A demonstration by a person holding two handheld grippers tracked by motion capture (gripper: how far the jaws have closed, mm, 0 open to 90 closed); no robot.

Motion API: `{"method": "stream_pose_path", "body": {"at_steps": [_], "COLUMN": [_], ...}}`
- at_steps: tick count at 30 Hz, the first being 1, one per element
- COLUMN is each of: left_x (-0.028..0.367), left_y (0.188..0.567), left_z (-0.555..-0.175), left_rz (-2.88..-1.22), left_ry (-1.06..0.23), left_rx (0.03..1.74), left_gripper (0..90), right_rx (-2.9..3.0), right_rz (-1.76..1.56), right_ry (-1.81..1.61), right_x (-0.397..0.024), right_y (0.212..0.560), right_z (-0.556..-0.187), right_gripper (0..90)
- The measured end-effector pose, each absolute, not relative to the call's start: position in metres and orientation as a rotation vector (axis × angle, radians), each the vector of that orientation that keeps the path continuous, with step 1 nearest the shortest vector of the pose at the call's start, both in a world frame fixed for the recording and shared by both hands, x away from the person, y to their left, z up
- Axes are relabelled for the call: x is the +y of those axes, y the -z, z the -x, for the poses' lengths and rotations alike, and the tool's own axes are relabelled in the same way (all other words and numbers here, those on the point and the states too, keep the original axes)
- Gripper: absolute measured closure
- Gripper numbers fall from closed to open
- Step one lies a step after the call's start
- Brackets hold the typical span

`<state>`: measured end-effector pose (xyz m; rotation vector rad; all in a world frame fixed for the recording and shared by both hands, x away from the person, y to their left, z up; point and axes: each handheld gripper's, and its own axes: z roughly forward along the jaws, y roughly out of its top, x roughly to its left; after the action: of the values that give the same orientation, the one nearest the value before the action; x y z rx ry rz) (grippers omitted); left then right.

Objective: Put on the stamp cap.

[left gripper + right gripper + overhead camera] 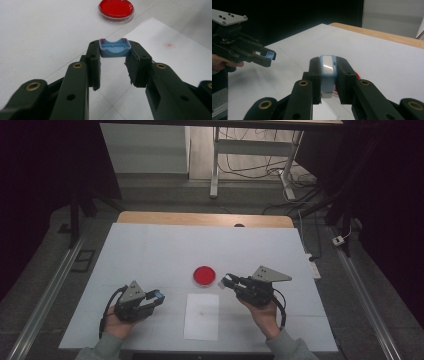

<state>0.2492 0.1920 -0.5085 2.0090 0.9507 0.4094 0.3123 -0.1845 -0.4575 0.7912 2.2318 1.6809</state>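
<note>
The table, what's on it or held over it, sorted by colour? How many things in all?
Red: 1, the round red-filled clear dish
White: 1, the white paper sheet with a small red stamp mark
Blue: 2, the small blue plastic cap in the left claw, the pale blue and white stamp body in the right claw
Total: 4

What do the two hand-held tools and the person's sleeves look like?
Both the left tool and the right tool are black, with brass-coloured pivot rings, a grey three-cornered plate on top and a trailing black cable. The sleeves are grey-green.
</note>
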Motion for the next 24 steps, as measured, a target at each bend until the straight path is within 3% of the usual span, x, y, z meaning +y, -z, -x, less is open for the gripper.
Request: {"method": "stream_pose_path", "body": {"at_steps": [24], "left_x": [0.175], "left_y": [0.504], "left_z": [-0.251], "left_rz": [-2.02], "left_ry": [-0.404], "left_rx": [0.907], "left_gripper": [65.4], "right_rx": [2.228], "right_rz": [-0.789], "right_ry": [-1.691], "right_x": [-0.183], "right_y": [0.457], "right_z": [-0.312], "right_gripper": [75.2]}}
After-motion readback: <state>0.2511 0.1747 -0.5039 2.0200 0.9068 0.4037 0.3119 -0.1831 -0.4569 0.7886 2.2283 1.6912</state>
